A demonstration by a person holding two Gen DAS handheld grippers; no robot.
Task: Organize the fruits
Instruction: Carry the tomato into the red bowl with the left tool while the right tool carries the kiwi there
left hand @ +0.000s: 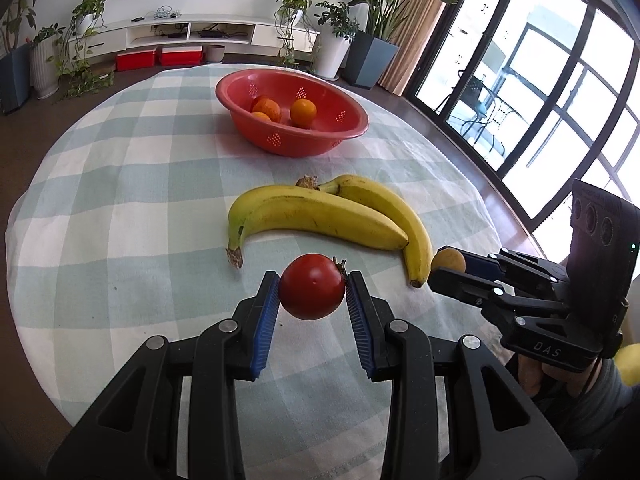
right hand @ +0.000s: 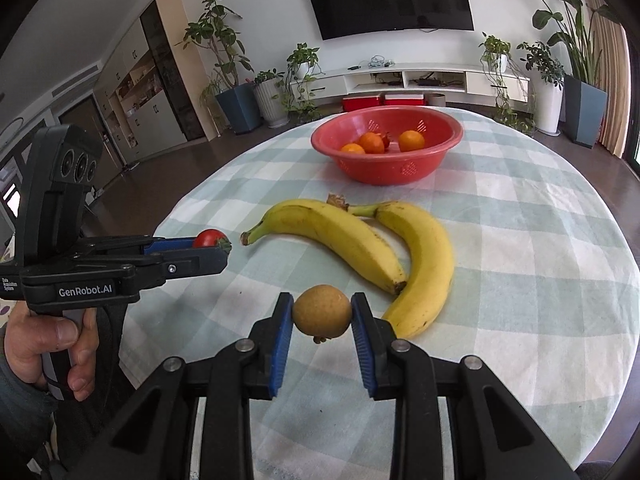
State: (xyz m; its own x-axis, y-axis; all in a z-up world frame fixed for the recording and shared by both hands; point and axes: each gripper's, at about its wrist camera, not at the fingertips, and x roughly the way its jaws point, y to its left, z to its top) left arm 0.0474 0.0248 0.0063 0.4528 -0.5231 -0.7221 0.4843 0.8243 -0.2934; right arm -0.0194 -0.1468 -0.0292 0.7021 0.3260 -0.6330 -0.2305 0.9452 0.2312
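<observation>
My left gripper (left hand: 312, 280) is shut on a red tomato (left hand: 312, 292) and holds it above the checked tablecloth, just before two yellow bananas (left hand: 320, 216). My right gripper (right hand: 322, 304) is shut on a small brown-yellow round fruit (right hand: 322, 316), also lifted, near the bananas' tips (right hand: 360, 248). Each gripper shows in the other view: the right one (left hand: 444, 268) with its fruit (left hand: 448, 260), the left one (right hand: 216, 248) with the tomato (right hand: 208, 238). A red basket (left hand: 292, 136) at the far side holds three oranges (left hand: 303, 111); it also shows in the right wrist view (right hand: 384, 168).
The round table (left hand: 120, 200) carries a pale green and white checked cloth, its edge close on the left and right. Beyond it stand potted plants (left hand: 372, 40), a white TV cabinet (left hand: 192, 32) and glass doors (left hand: 540, 80).
</observation>
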